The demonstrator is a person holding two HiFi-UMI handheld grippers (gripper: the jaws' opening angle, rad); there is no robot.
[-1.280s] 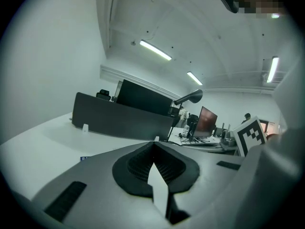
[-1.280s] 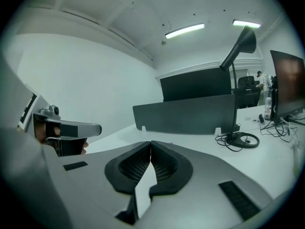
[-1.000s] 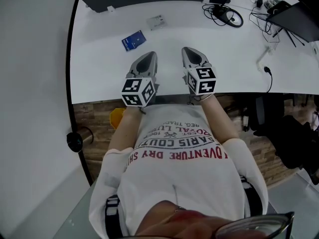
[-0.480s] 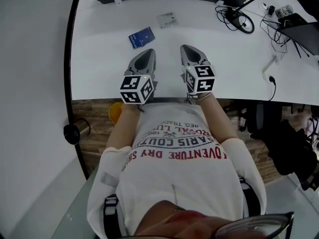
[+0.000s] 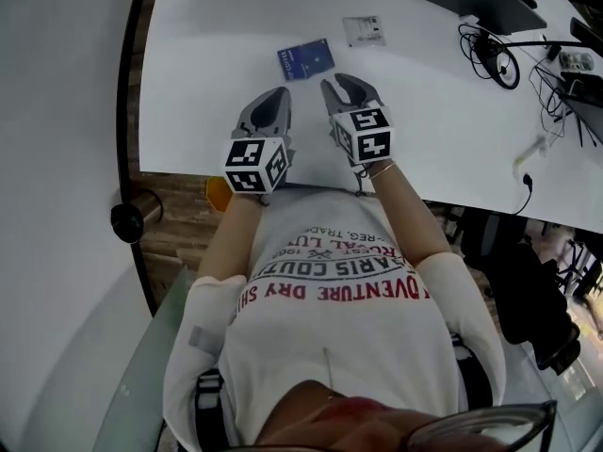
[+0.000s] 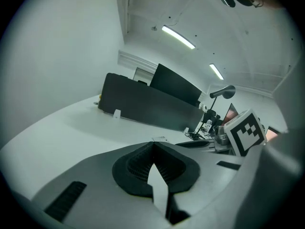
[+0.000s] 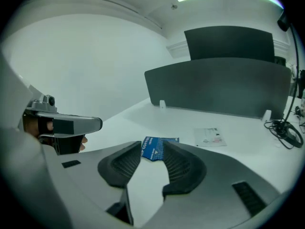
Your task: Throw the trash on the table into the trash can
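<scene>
A blue coffee packet (image 5: 305, 60) lies flat on the white table (image 5: 188, 92); a white printed packet (image 5: 364, 30) lies farther back to its right. My right gripper (image 5: 336, 87) hovers just short of the blue packet's near right corner. Its jaws have just been opening and stand open; the blue packet (image 7: 153, 151) shows in the gap past the tips, untouched. The white packet (image 7: 209, 136) lies beyond. My left gripper (image 5: 273, 100) is beside it on the left, shut and empty, tips meeting (image 6: 152, 144) over bare table.
A dark partition (image 7: 224, 87) runs along the table's back. Coiled cables (image 5: 495, 59) and a plug lead lie at the right. Below the table's near left edge stand a dark cylinder (image 5: 127, 222) and something yellow (image 5: 217, 193) on the wooden floor.
Both grippers have gone forward over the table toward the blue packet. The right jaws, shut before, now stand apart. The left jaws stay shut.
</scene>
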